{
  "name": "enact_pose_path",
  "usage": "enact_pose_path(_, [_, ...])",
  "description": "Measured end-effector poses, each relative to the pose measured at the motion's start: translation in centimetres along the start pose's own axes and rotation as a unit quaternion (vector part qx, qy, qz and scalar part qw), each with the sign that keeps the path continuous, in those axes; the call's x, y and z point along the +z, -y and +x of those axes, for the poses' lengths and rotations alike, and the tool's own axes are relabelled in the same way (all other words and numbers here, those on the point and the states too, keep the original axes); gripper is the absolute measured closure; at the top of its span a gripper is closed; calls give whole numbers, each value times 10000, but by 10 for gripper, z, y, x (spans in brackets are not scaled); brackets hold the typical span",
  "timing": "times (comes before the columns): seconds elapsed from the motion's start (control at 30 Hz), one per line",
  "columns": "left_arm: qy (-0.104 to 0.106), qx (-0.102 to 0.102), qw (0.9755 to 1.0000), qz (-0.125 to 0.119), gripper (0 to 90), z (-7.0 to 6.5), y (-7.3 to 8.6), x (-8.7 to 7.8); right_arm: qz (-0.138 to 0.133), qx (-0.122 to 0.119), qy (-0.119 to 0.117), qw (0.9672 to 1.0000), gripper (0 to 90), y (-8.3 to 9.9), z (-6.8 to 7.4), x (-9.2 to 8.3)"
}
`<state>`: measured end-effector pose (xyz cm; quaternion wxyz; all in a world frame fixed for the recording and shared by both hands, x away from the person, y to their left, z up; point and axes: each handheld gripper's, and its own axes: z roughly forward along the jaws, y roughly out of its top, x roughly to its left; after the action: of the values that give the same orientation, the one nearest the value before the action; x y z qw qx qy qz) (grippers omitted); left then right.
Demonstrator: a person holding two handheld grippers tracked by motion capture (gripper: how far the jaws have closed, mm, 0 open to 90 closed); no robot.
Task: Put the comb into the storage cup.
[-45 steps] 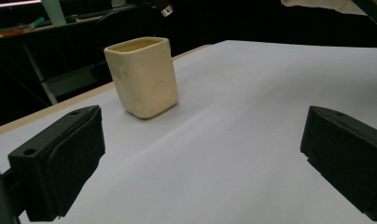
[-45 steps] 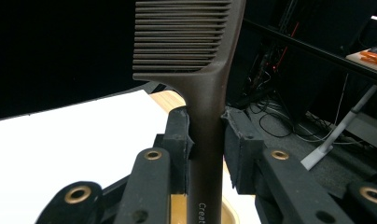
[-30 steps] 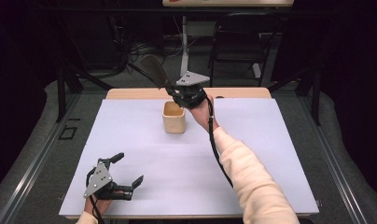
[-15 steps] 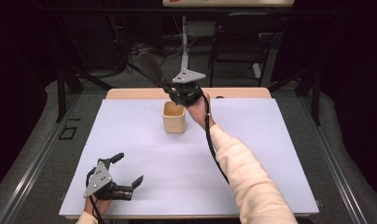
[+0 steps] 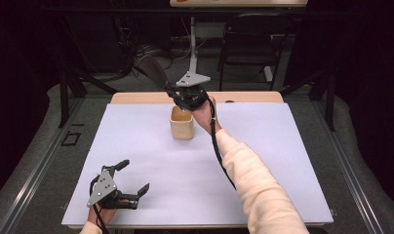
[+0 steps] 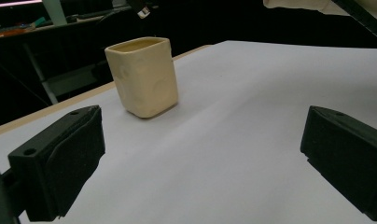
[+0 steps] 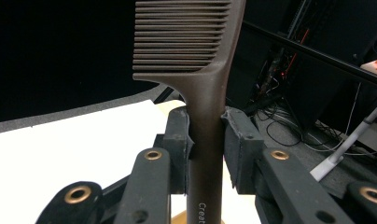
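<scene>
A cream ceramic cup [image 5: 181, 123] stands upright on the white table cover [image 5: 263, 161], towards the far middle. My right gripper [image 5: 172, 91] hovers just above and behind the cup's rim, shut on the handle of a dark brown comb [image 5: 153, 73]. The comb's toothed head points up and to the far left. In the right gripper view the comb [image 7: 196, 42] rises between the pads, and my right gripper [image 7: 206, 144] clamps its handle. My left gripper [image 5: 134, 176] rests open at the near left corner with nothing between its fingers. In the left gripper view the cup [image 6: 142, 77] stands beyond my left gripper [image 6: 200, 154].
The table's wooden edge [image 5: 136, 97] shows beyond the white cover. Behind the table stand a black chair [image 5: 244, 53] and a light stand pole [image 5: 192, 46], with cables on the floor. Dark frame rails [image 5: 63, 97] run along both sides.
The right gripper with the comb has shifted slightly left above the cup. The left gripper has stayed where it was.
</scene>
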<state>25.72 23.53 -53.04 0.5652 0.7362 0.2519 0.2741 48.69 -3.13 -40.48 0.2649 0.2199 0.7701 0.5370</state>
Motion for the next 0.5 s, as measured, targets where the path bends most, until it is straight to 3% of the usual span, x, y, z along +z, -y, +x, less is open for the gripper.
enact_pose_path(0.5, [-27,-14,10000,-22,0,0,0,-1,65,51,-42,10000,724,6,1,12])
